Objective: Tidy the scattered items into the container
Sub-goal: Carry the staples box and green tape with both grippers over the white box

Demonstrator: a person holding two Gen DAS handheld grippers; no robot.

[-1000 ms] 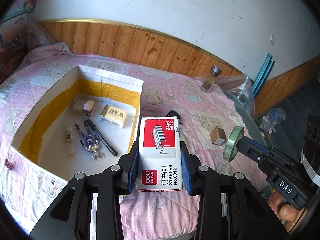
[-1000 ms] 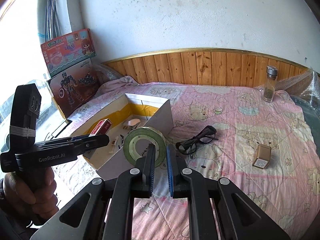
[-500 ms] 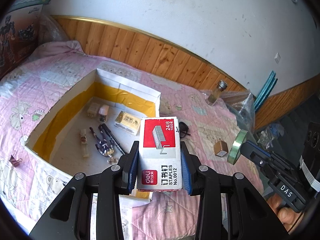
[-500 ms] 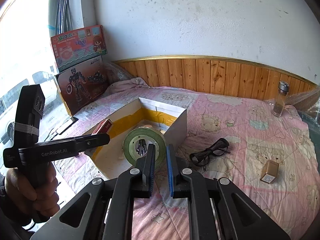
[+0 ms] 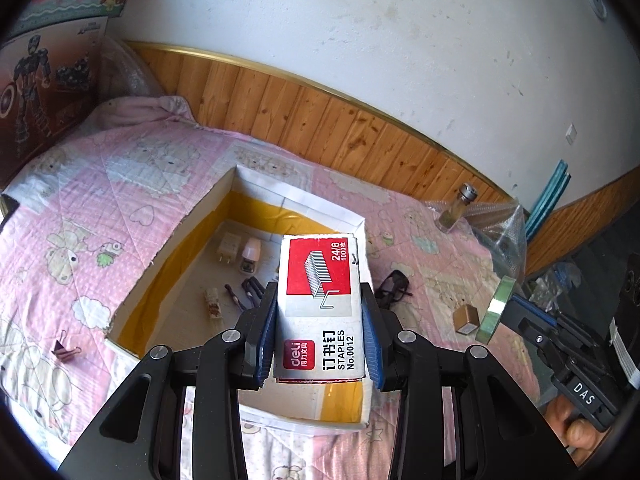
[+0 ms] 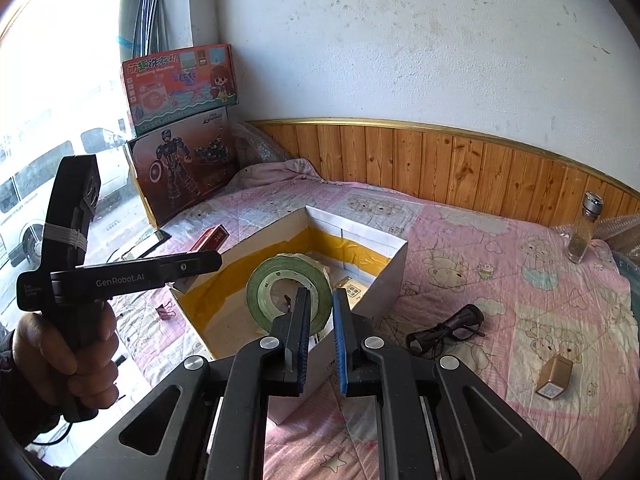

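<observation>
My left gripper (image 5: 319,294) is shut on a red and white staples box (image 5: 320,312) and holds it above the near right part of the open white container (image 5: 200,216), which has yellow tape along its inner walls. A plug (image 5: 227,249), pens and several small items lie inside. In the right wrist view my right gripper (image 6: 322,300) is shut on the rim of a green tape roll (image 6: 262,280), which hangs over the container's near corner (image 6: 384,280). Scattered on the pink quilt are black glasses (image 6: 448,328), a small brown box (image 6: 554,376) and a binder clip (image 5: 64,350).
A glass bottle (image 6: 584,228) stands at the far right near bubble wrap. Two toy boxes (image 6: 180,80) are stacked at the bed's far left by the window. Wood panelling runs behind the bed. A person's hand (image 6: 80,356) grips the left tool.
Both grippers have carried their loads left and slightly up, from beside the container to above it. The staples box and the tape roll stay gripped.
</observation>
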